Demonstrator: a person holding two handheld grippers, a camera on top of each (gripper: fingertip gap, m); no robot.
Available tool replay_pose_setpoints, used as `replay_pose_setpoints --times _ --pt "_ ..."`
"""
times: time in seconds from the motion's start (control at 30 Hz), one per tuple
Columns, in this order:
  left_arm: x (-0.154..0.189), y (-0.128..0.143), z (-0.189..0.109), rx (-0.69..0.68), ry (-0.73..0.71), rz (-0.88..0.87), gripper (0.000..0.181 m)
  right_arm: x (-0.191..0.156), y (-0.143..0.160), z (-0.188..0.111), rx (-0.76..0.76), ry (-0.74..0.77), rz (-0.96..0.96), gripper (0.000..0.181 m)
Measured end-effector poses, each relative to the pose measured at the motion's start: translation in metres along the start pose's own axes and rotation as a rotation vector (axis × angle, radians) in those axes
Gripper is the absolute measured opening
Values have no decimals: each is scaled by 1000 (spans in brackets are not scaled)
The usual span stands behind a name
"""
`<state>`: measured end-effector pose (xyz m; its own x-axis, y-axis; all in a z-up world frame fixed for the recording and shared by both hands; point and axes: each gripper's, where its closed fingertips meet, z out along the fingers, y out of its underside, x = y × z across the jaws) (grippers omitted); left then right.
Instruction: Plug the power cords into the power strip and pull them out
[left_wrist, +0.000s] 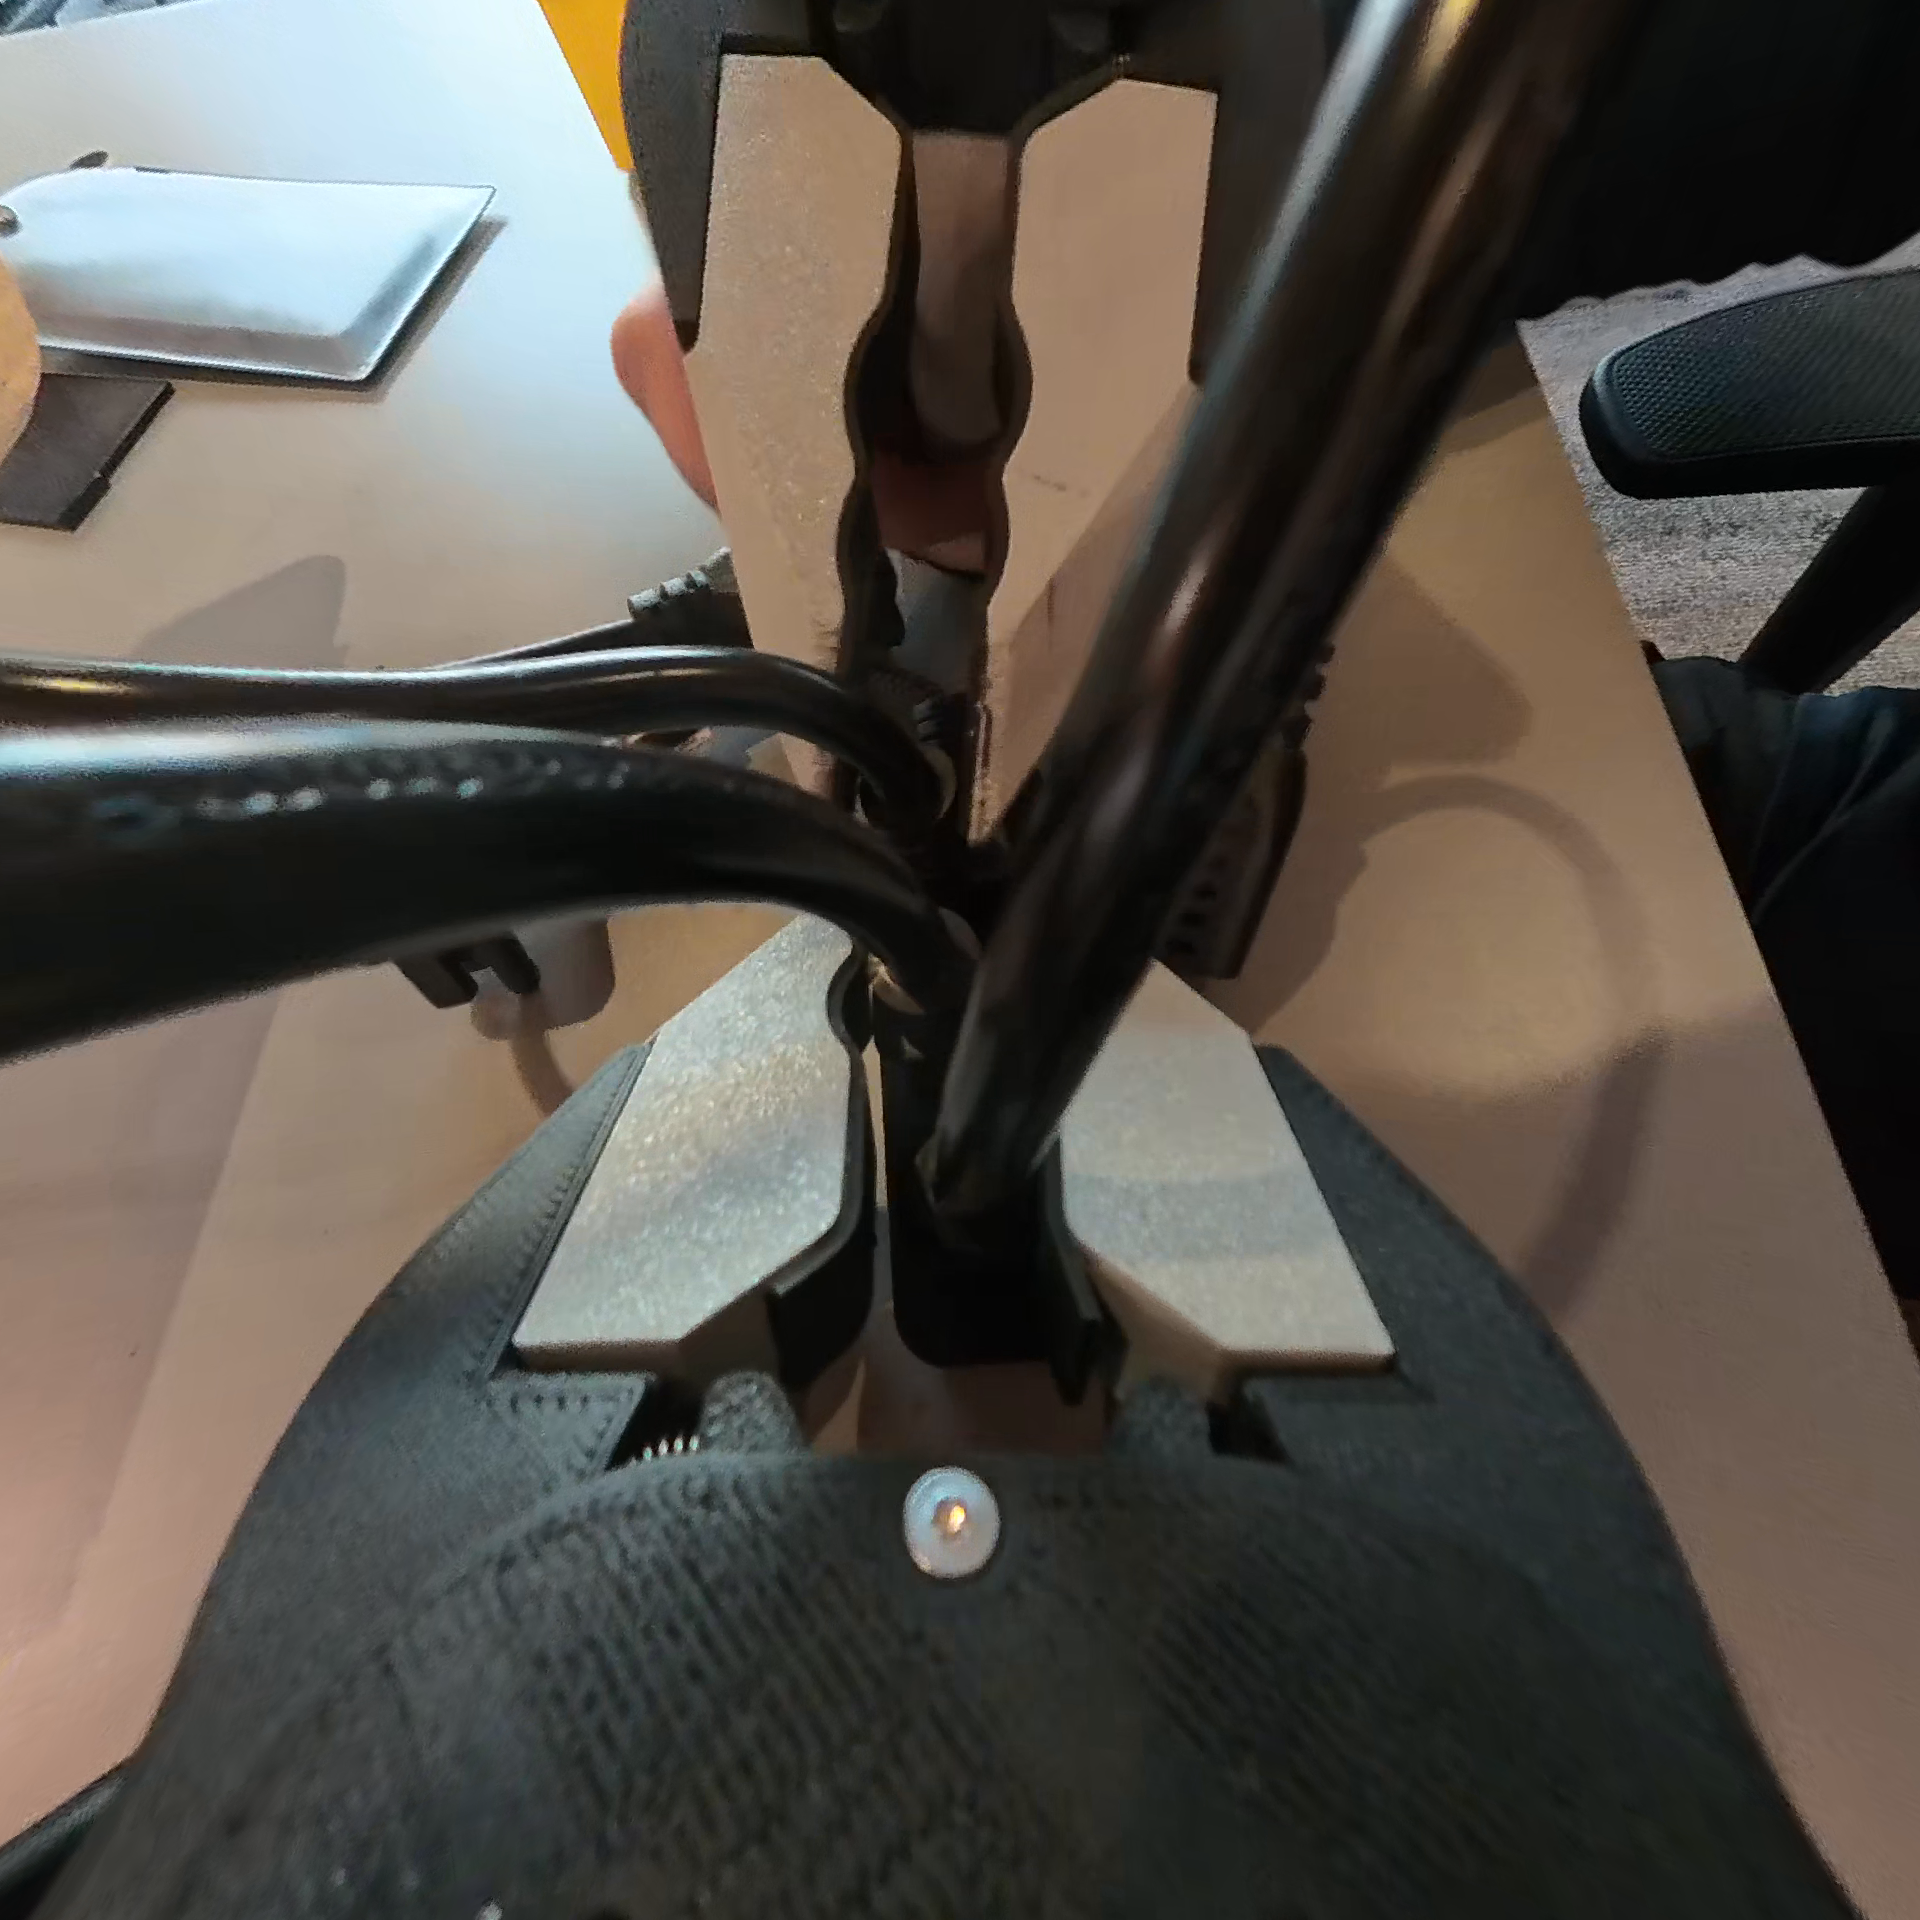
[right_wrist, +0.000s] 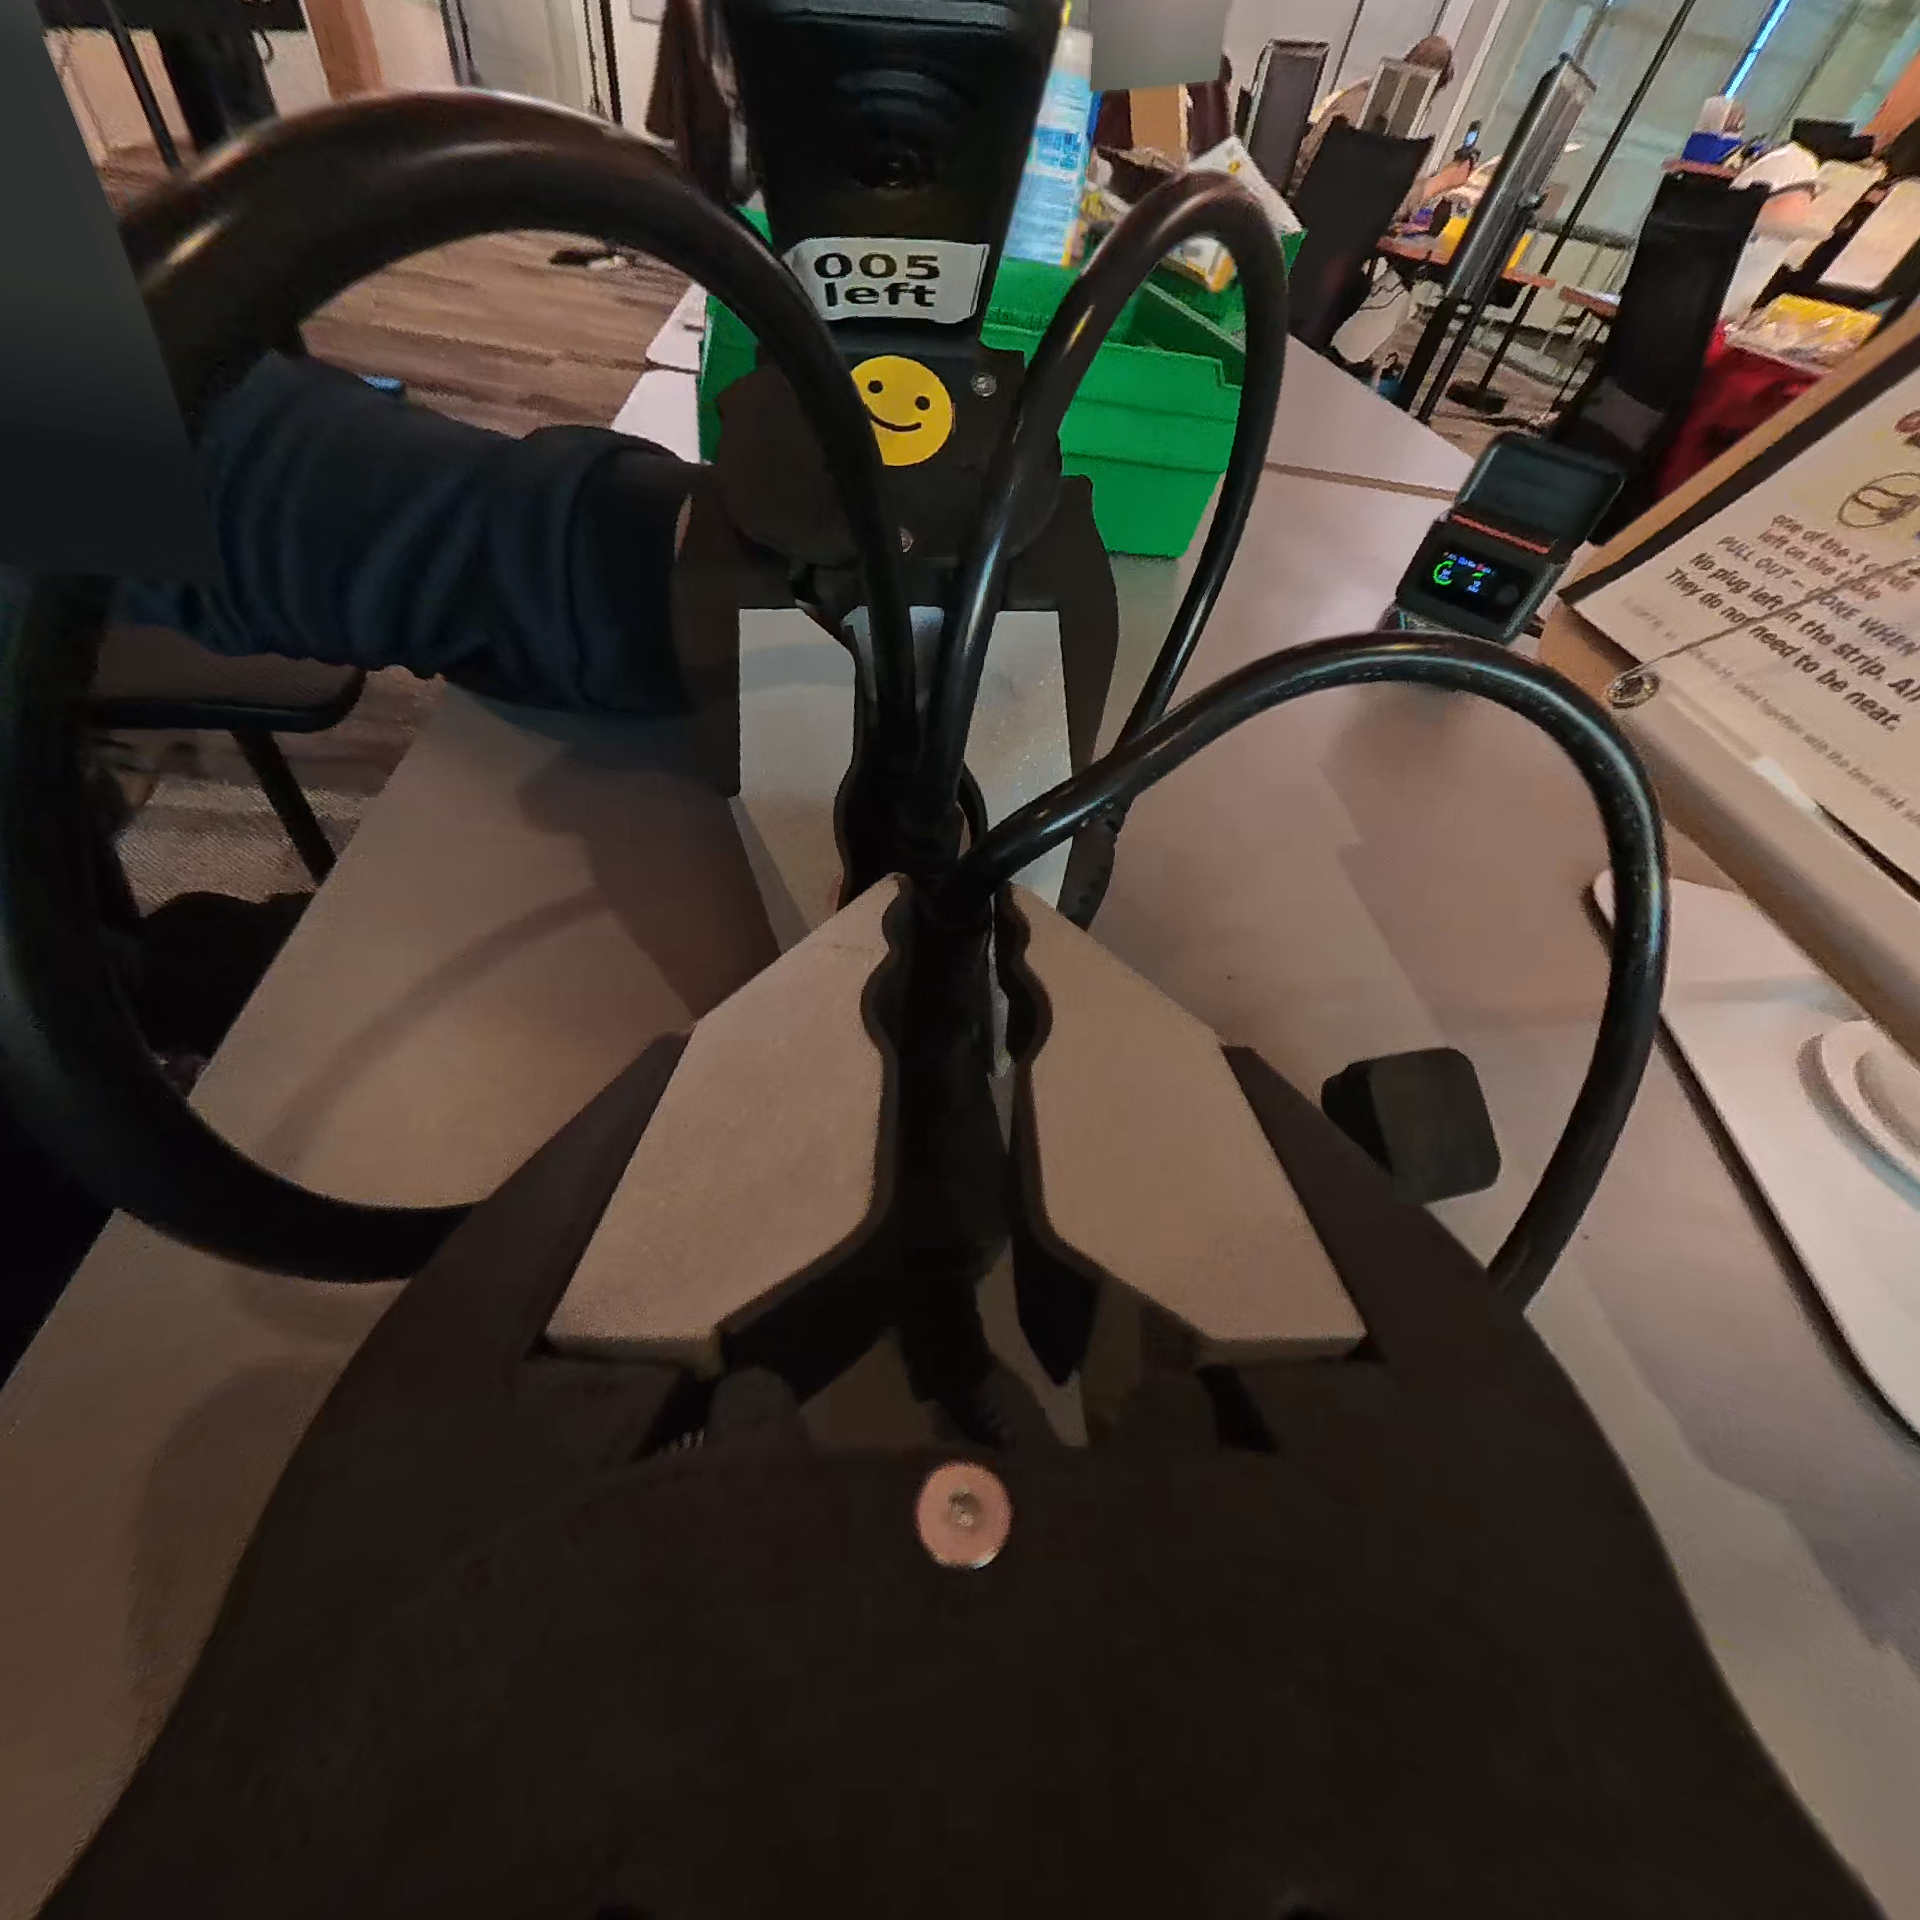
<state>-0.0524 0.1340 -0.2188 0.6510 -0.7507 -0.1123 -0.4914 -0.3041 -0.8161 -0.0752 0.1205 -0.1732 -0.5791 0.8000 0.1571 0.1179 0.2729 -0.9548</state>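
Observation:
Several black power cords (right_wrist: 1195, 727) loop over the tan table (right_wrist: 520, 935) and meet in a bundle between both grippers. My right gripper (right_wrist: 956, 904) is shut on the bundle of black cords (right_wrist: 940, 1039). My left gripper (left_wrist: 966, 997) faces it, shut on a thick black cord end (left_wrist: 977, 1195); one cord (left_wrist: 1247, 468) rises up and right, and others (left_wrist: 416, 831) sweep left. The left gripper (right_wrist: 920, 810) also shows in the right wrist view, tip to tip with mine. The right gripper (left_wrist: 925, 727) shows opposite in the left wrist view. I cannot make out a power strip.
A green bin (right_wrist: 1143, 416) stands at the back. A small device with a lit screen (right_wrist: 1486, 551), a printed sheet on cardboard (right_wrist: 1787, 623) and a black block (right_wrist: 1413, 1122) lie to the right. A white pad (left_wrist: 239, 260) and a chair armrest (left_wrist: 1766, 395) flank the table. My left gripper's tips are some 10 cm from the black block (right_wrist: 1413, 1122).

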Motion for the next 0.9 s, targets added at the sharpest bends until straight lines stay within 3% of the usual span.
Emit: replay_pose_setpoints --times 0.43,0.9 --pt "-13 -10 -2 129 18 -183 27 21 -17 3 135 10 251 6" --pt "-20 -7 -7 118 -5 -220 25 29 -20 -4 169 46 259 5"
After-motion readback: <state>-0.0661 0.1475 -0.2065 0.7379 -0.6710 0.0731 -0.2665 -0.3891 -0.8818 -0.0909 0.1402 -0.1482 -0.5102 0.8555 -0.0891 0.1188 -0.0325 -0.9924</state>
